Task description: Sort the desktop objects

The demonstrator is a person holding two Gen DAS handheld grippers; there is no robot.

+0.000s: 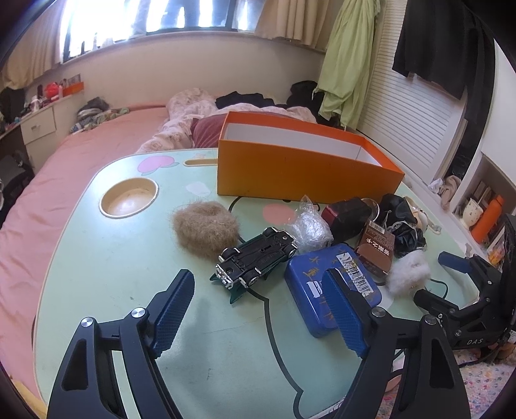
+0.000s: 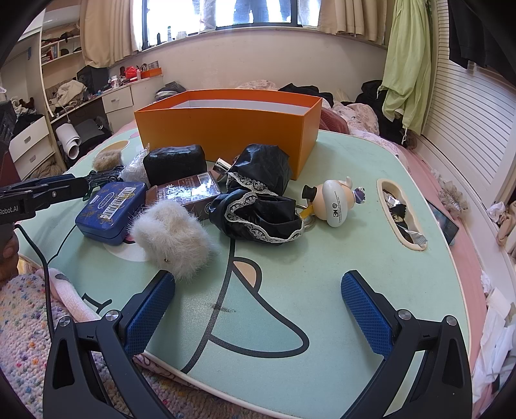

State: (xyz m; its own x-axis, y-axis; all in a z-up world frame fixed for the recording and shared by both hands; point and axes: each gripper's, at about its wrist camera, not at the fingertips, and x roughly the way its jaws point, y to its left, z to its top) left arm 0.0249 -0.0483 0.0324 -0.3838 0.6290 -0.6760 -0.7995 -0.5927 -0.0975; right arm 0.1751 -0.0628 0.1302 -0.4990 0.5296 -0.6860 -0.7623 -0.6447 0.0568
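An orange box [image 1: 300, 167] stands at the far side of a pale green lap table [image 1: 135, 277], with a toy car [image 1: 256, 258], blue tin [image 1: 325, 283] and furry scrunchies [image 1: 204, 228] cluttered near it. Both the left gripper [image 1: 258, 306] and right gripper [image 2: 258, 299] hover spread, holding nothing. A pink bed [image 1: 80, 154] and a curtained window [image 2: 225, 16] lie beyond.

Orange box [image 1: 290, 174], blue tin [image 1: 309, 283] (gold lettering), mint-green table [image 1: 106, 267].

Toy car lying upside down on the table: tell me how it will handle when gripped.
The toy car looks rigid, probably die-cast, so fairly heavy for its size. Wheels up, it likely won't roll until righted. Its glossy body may slip between the pads.
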